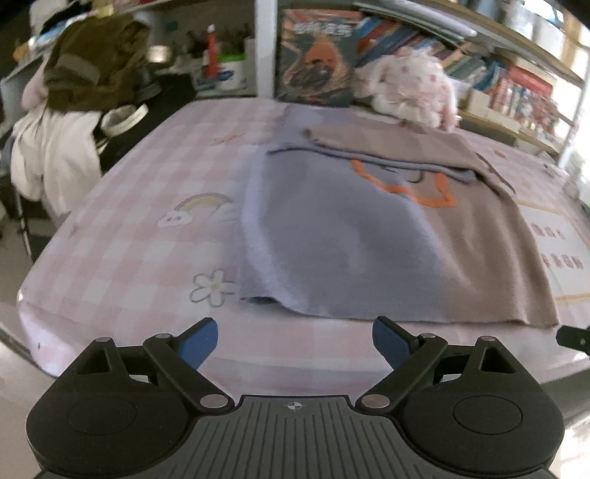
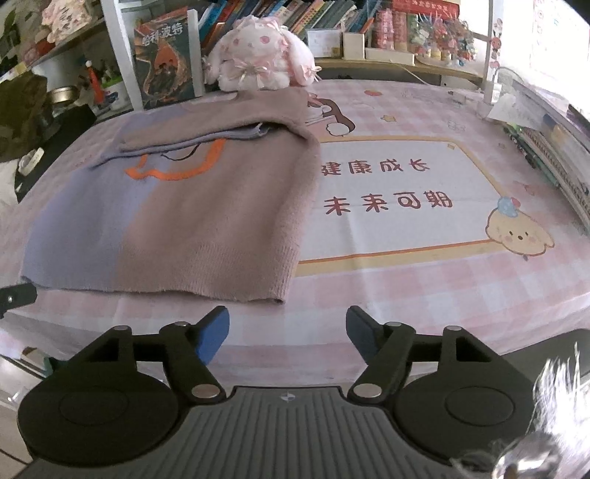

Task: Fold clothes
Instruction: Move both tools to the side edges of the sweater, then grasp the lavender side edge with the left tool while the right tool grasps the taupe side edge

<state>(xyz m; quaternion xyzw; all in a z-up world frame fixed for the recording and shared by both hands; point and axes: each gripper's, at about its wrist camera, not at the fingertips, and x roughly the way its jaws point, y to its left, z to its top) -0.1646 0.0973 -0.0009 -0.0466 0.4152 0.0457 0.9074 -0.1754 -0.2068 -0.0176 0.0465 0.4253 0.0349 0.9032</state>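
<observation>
Both tongs hang released, blue pads spread wide and gripping nothing, at the near edge of the table [image 2: 405, 294]. Left tongs [image 1: 295, 344] face the sweater's hem at twelve o'clock; right tongs [image 2: 287, 337] have that hem at eleven o'clock. The sweater [image 2: 191, 206], lavender and taupe with an orange outline, lies flat on the pink checked cloth, its upper part folded down. A pink plush toy [image 2: 258, 59] sits behind it.

Pink checked tablecloth [image 2: 405, 280]; plush toy [image 2: 258, 59] beside upright book [image 2: 164, 62]; bookshelf [image 2: 295, 18] behind.
</observation>
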